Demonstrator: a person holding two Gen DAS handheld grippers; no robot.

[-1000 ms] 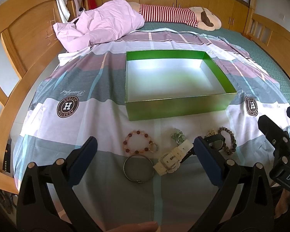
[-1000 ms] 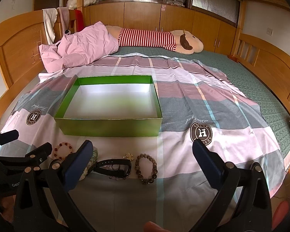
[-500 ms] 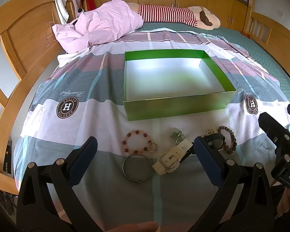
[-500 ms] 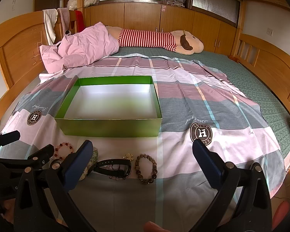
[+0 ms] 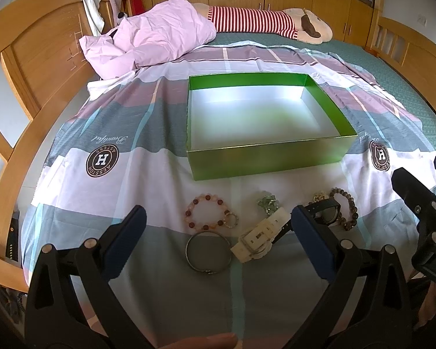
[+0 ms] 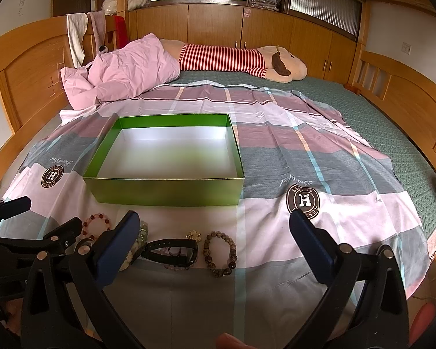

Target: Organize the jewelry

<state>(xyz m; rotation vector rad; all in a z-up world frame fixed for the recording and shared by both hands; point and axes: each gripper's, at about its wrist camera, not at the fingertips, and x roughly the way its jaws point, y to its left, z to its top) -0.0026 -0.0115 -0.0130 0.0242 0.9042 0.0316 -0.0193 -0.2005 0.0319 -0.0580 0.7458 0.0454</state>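
**Ana:** On the patchwork bedsheet [image 5: 148,186], the jewelry is lying in a loose row just in front of the empty green cardboard box [image 5: 264,157]. Both the left gripper [image 5: 218,229] and the right gripper [image 6: 212,232] are hovering with jaws spread wide, gripping nothing.

**Ben:** Trouble is brewing in that cluster. The cream plastic watch [image 5: 258,235] is touching the thin silver bangle [image 5: 207,253] and crowding the black watch [image 5: 324,210], so one careless pinch is probably dragging two pieces.

**Ana:** And the pink-and-red beaded bracelet [image 5: 207,212] is sitting on soft fabric; fingers are likely catching sheet along with the beads.

**Ben:** The brown wooden bead bracelet [image 6: 220,250] is looking safest, lying just clear of its neighbours.
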